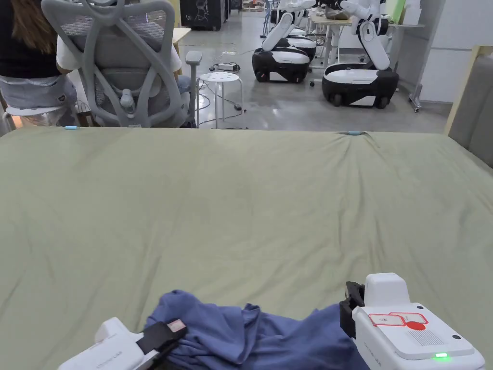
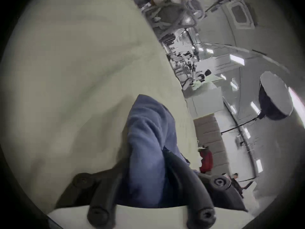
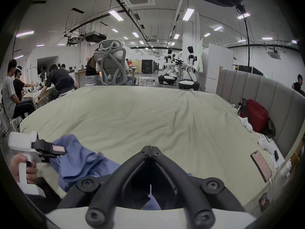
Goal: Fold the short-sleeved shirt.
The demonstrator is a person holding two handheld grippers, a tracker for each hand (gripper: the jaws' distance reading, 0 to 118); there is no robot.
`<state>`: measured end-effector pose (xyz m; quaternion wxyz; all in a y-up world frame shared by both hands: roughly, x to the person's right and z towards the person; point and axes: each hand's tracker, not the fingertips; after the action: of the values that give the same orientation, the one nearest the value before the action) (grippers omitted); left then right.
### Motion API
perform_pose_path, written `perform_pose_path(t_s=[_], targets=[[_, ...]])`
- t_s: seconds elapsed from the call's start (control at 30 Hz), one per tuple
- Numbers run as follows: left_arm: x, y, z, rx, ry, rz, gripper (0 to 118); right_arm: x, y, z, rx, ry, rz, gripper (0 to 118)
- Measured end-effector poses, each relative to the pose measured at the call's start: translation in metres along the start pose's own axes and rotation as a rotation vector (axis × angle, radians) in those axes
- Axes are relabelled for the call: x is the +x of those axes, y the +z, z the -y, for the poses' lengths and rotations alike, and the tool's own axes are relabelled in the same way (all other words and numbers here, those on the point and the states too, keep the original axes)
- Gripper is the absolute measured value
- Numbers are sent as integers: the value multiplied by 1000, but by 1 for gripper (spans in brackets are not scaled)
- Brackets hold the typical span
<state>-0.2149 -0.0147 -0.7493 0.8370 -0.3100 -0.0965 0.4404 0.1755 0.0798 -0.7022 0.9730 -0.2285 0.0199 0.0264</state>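
A blue short-sleeved shirt (image 1: 250, 332) is seen bunched in a crumpled heap at the near edge of a bed covered by a pale green sheet (image 1: 250, 202), toward 6 o'clock in the head view. The left gripper (image 1: 166, 337) is found at about 7 o'clock there, its jaws closed onto a gathered fold of the shirt; in the left gripper view the blue cloth (image 2: 148, 150) is pinched between the two dark jaws and stands up from them. The right gripper (image 1: 347, 308) is placed at about 5 o'clock, at the shirt's other end; in the right gripper view its jaw tips (image 3: 151, 147) are brought together, and blue fabric is glimpsed low between the jaws, though whether it is clamped cannot be told. A grey office chair (image 1: 130, 62) is seen at 11 o'clock beyond the bed, a white stool (image 1: 220, 79) at 12 o'clock, and a red bag (image 3: 254, 115) at 3 o'clock in the right gripper view.
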Motion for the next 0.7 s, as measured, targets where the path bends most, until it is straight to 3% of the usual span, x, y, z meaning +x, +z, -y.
perform_pose_path(t_s=[0.17,0.27,0.47,0.7], targets=[[8,44,-34,139,-299,-231,11,2,-2,-1,0,-2,4,0],[34,50,-27,147,-478,-282,11,4,-1,-1,3,-3,5,0],[142,7,65,135,-1025,-284,11,19,6,4,0,-10,23,0],[180,-63,190,39,-1577,-274,11,38,12,14,-10,-7,56,0]])
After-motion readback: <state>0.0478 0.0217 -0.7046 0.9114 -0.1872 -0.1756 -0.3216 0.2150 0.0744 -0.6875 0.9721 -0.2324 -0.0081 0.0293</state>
